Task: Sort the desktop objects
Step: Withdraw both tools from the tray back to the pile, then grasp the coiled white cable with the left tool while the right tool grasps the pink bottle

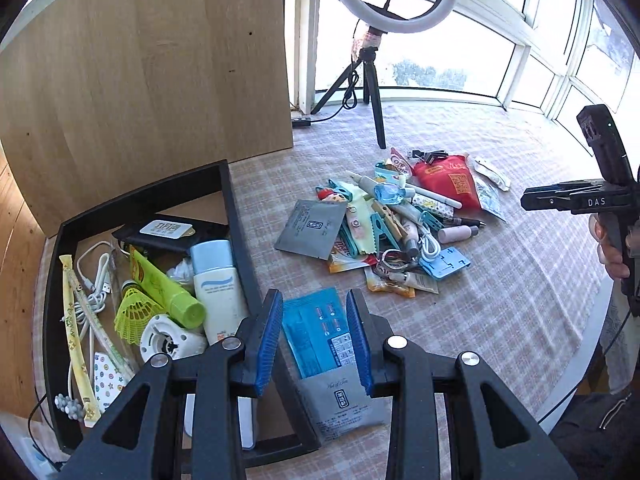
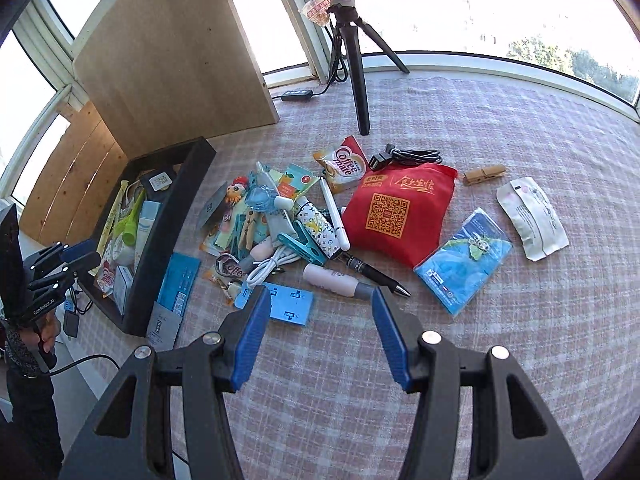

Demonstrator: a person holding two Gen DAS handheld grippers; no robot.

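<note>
A heap of small items (image 2: 280, 224) lies mid-table: a red bag (image 2: 400, 216), a pink tube (image 2: 332, 280), a pen (image 2: 376, 274) and a blue card (image 2: 292, 304). My right gripper (image 2: 320, 336) hangs open and empty just in front of the heap. My left gripper (image 1: 318, 336) is open beside the black tray (image 1: 236, 216). A blue-and-grey packet (image 1: 320, 344) shows between its fingers but lies below them, propped on the tray wall. The tray holds a white bottle (image 1: 216, 284), a green tube (image 1: 164, 284), a shuttlecock (image 1: 134, 312) and a white cable (image 1: 96, 280).
A ring light's tripod (image 2: 358, 80) stands behind the heap. A wooden board (image 2: 172, 52) rises behind the tray. To the right lie a blue tissue pack (image 2: 464, 264), a white sachet (image 2: 532, 220) and a wooden peg (image 2: 484, 174). Windows line the far edge.
</note>
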